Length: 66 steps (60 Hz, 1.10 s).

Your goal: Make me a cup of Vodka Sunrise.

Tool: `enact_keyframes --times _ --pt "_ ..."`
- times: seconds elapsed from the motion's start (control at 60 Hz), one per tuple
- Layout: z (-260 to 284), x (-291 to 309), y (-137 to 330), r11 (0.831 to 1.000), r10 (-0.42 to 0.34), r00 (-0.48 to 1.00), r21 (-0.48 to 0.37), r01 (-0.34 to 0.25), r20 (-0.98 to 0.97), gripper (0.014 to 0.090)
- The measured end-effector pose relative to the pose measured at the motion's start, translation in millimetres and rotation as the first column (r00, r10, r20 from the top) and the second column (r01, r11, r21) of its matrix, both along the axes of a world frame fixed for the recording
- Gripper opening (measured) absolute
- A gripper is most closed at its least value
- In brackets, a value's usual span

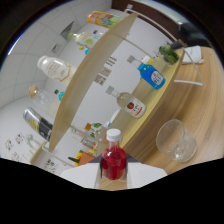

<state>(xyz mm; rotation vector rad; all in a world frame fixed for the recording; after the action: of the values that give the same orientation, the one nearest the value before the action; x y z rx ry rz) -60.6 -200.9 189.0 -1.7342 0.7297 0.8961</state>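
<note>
Gripper lifting a red bottle near a glass at a home bar.

The gripper (114,175) pinches a small red bottle (114,161) with a white cap, both pale fingers (82,176) pressed to its sides. The whole scene looks tilted. Beyond the fingers, an empty glass (175,140) stands on the wooden counter (195,100), with a clear bottle (131,104) and a blue bottle (151,75) further along. The cap looks on, so pouring now would give nothing; a loose grip while tipping could drop the bottle onto the glass.
</note>
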Motion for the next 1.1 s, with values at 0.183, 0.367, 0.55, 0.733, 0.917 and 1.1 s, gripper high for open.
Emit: enact_keyframes --times 0.183,0.367,0.55,0.733,0.917,1.1 --pt "15.5 6.4 9.9 0.999 -0.035 0.868 -0.003 0.039 -0.495 0.0343" --pt "31.7 26.4 9.6 0.997 -0.052 0.564 -0.012 0.074 -0.824 0.0342" --pt "32.7 35.6 8.5 0.993 -0.056 0.300 -0.021 0.120 -0.952 0.0342" --pt "29.9 37.1 6.7 0.991 -0.076 0.356 -0.031 0.130 -0.931 0.0341" --pt "53.9 23.4 -2.1 0.989 -0.083 0.829 0.053 0.135 -0.553 0.0344" --pt "78.9 -10.5 -8.4 0.979 -0.099 0.971 0.195 0.056 0.217 0.0347"
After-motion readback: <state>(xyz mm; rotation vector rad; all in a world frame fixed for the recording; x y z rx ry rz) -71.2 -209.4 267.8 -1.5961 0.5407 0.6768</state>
